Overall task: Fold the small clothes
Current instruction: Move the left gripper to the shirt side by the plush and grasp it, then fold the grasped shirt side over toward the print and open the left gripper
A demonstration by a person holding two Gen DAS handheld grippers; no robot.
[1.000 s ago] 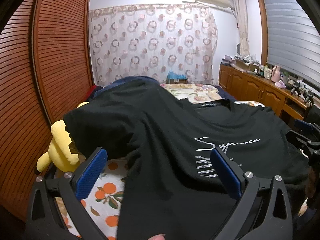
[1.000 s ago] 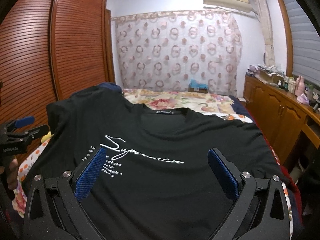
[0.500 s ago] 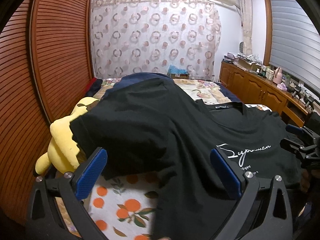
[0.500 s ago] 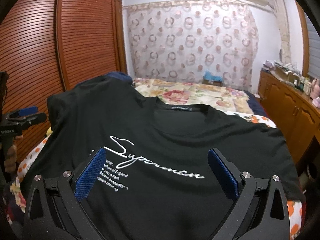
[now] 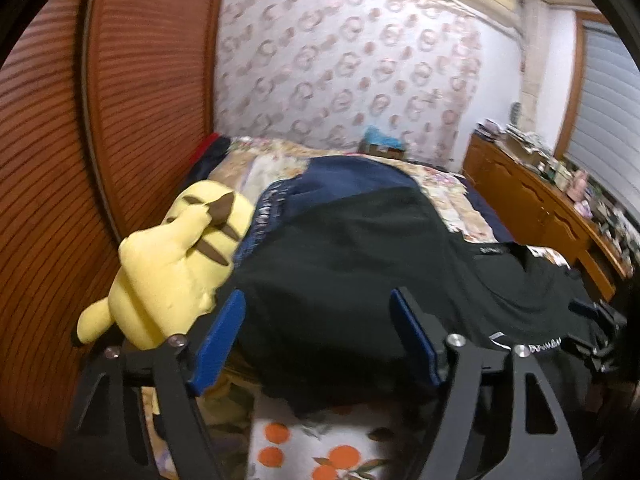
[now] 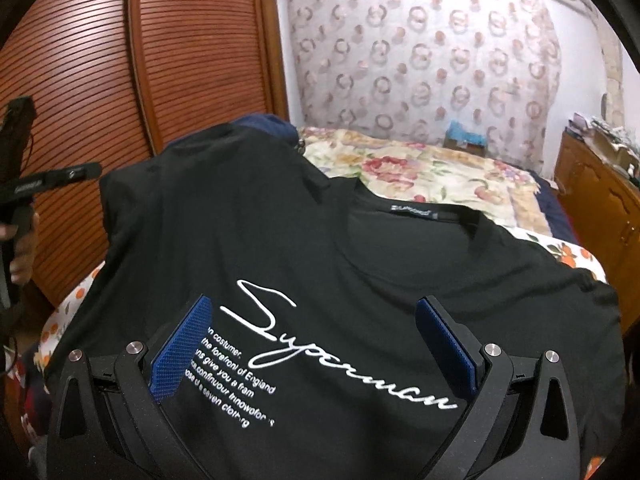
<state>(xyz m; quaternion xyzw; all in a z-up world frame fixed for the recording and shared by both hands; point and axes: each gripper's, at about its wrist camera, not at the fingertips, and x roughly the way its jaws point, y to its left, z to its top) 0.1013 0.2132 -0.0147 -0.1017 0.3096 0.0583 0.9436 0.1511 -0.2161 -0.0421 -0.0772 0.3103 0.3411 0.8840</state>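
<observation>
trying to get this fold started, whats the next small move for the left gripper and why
Probably ease the left gripper forward and down onto the sleeve edge of the black t-shirt beside the yellow plush toy. Its jaws have just been closing but the pads grip no cloth yet, and the shirt lies spread flat, unfolded.

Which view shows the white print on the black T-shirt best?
The right wrist view: the white print lies sharp and nearly whole across the black T-shirt. The left wrist view is blurred and catches only its tail end at the right edge.
</observation>
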